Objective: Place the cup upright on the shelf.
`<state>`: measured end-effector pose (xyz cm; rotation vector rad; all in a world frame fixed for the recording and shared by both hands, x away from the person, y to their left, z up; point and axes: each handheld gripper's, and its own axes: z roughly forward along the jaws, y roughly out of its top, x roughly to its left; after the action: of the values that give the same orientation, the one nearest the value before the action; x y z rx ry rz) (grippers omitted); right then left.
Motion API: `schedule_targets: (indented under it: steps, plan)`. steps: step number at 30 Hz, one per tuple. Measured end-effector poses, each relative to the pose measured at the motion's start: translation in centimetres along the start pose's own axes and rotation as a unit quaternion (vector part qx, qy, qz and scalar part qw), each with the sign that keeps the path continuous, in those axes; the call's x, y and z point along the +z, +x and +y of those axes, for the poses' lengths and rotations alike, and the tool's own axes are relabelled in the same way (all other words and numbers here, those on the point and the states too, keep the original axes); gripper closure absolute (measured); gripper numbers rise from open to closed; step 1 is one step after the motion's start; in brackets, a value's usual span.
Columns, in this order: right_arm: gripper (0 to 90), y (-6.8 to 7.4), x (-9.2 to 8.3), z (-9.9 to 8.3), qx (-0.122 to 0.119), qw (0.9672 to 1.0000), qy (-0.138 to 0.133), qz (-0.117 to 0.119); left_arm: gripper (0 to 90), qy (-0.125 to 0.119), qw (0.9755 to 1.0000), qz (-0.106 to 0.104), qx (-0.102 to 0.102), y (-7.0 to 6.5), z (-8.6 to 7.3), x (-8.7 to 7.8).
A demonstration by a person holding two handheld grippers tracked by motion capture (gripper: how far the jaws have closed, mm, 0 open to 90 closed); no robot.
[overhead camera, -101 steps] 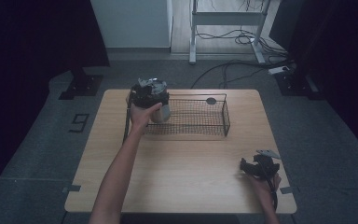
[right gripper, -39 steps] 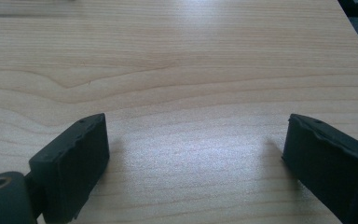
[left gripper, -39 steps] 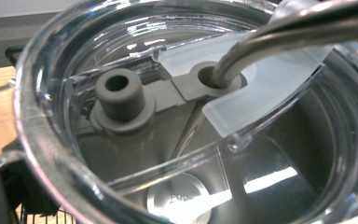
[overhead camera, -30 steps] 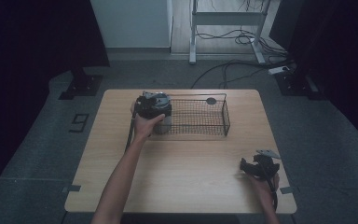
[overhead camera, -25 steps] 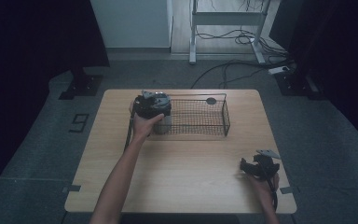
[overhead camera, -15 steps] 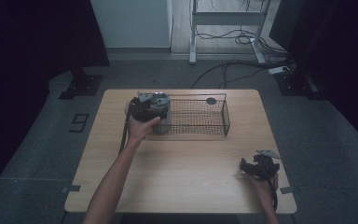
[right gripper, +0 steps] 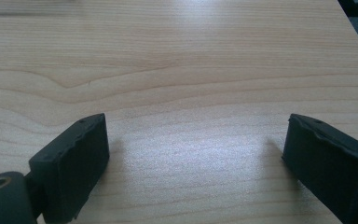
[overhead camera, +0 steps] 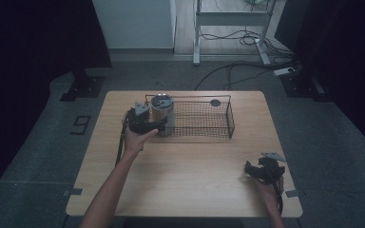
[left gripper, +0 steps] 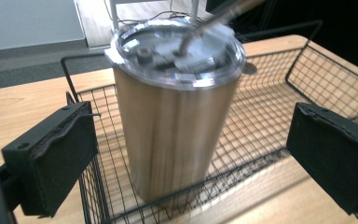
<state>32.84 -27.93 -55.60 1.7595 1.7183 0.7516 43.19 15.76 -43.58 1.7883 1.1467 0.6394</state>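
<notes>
Grey carpet floor (overhead camera: 332, 142), dark drapes at both sides, and a pale wood-grain desk (overhead camera: 185, 175) set the scene, with a black rectangular wire basket (overhead camera: 231, 122) at the desk's far side. A tall bronze-brown tumbler (overhead camera: 162, 113) with a clear plastic lid (left gripper: 175, 51) and a slanting straw (left gripper: 214, 18) stands upright inside the basket's left end.

The person's left gripper (overhead camera: 156, 126) sits at the basket's near left corner, outside the wire. Its padded black fingers (left gripper: 60, 154) stand wide, touching nothing. They have just been closing a little, and the tumbler rises in line with the gap between them, clear of both pads. The step appears to be work on the tumbler from outside the basket. Doing it well likely means keeping the gripper level and centred on the tumbler's body. It should stay below the lid and away from the straw and the wire rim, since a nudge high up could tip the tall vessel.

The right gripper (right gripper: 196, 154) rests on bare wood well to the near right of the basket, its fingers spread wide and empty.

A small dark round disc (overhead camera: 215, 102) lies just beyond the basket's far rim. Behind the basket, off the desk, a white panel (overhead camera: 135, 21) and a metal stand (overhead camera: 230, 19) with loose cables close the room. A painted numeral 9 (overhead camera: 81, 124) marks the floor to the basket's left.
</notes>
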Motion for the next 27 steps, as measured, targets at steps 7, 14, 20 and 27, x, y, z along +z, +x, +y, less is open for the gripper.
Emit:
schedule_targets:
  steps: [7, 14, 20, 27]
  plan:
    - [6.7, 0.0, 0.0, 0.0, 0.001, 1.0, 0.001, 0.0, 2.4, -0.001, 0.9999, -0.015, 0.005, -0.8, -2.0, -1.0]
    - [6.7, 0.0, 0.0, 0.0, 0.001, 1.0, 0.001, 0.0, 2.9, -0.002, 0.9997, -0.025, -0.003, -0.9, -3.7, -2.5]
    - [6.7, 0.0, 0.0, 0.0, 0.001, 1.0, 0.001, 0.0, 3.4, -0.004, 0.9996, -0.028, 0.001, -1.1, -5.7, -4.2]
    - [6.7, 0.0, 0.0, 0.0, 0.0, 1.0, 0.001, 0.0, 3.9, 0.001, 0.9995, -0.03, 0.002, -1.1, -7.6, -5.9]
